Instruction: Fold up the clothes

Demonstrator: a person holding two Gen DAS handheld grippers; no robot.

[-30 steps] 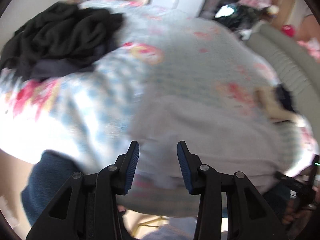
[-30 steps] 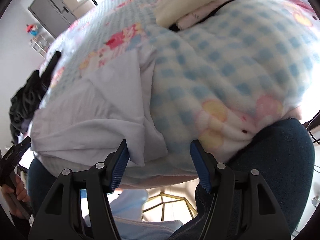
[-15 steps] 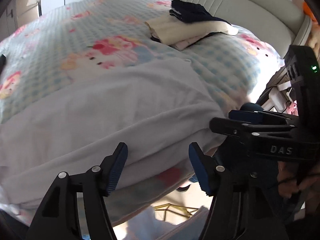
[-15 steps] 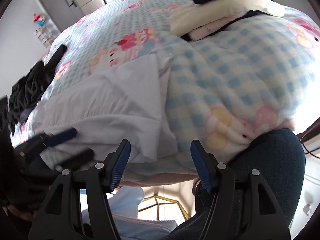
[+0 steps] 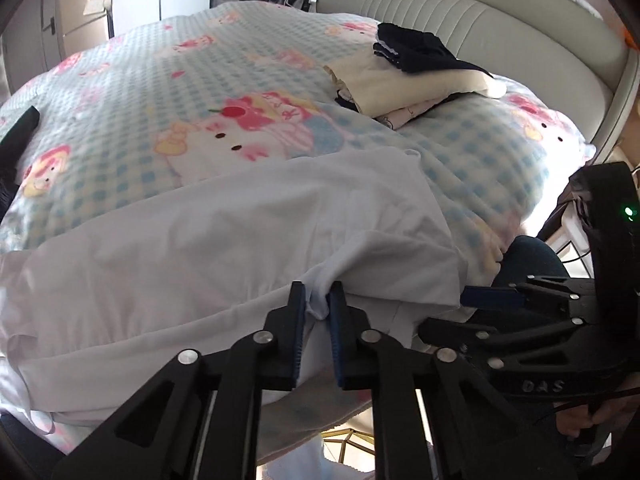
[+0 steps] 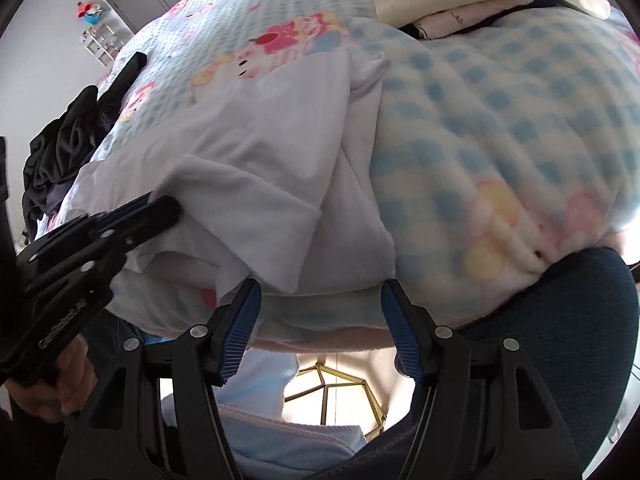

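In the left wrist view, the left gripper point(image 5: 318, 304) has just been closing, and its jaws now pinch a small bunch of the white garment point(image 5: 224, 248) at the edge nearest the camera. The garment lies spread across the near part of the bed point(image 5: 168, 80), on the checked cartoon blanket, with its near hem hanging over the bed's edge. Beyond it, toward the padded headboard point(image 5: 460, 16), sits a stack of folded clothes point(image 5: 412, 76) with a dark piece on top. The right gripper point(image 5: 492, 300) comes in from the right, close beside the garment's right corner.

In the right wrist view, the right gripper point(image 6: 320, 320) stands wide with nothing between its fingers; the garment's point(image 6: 260, 160) loose near corner hangs just above and between them. The left gripper point(image 6: 160, 208) enters from the left, its tips buried in the cloth. A heap of dark clothes point(image 6: 60, 152) lies at the bed's far left side, well apart from the garment.

The step in hand looks like taking hold of the near edge with both grippers before a fold. To do it well, the right gripper should probably catch the corner itself, taking all layers of the flap there and none of the blanket under it. Both holds should then lift together, so the edge stays taut and the fold lands straight.
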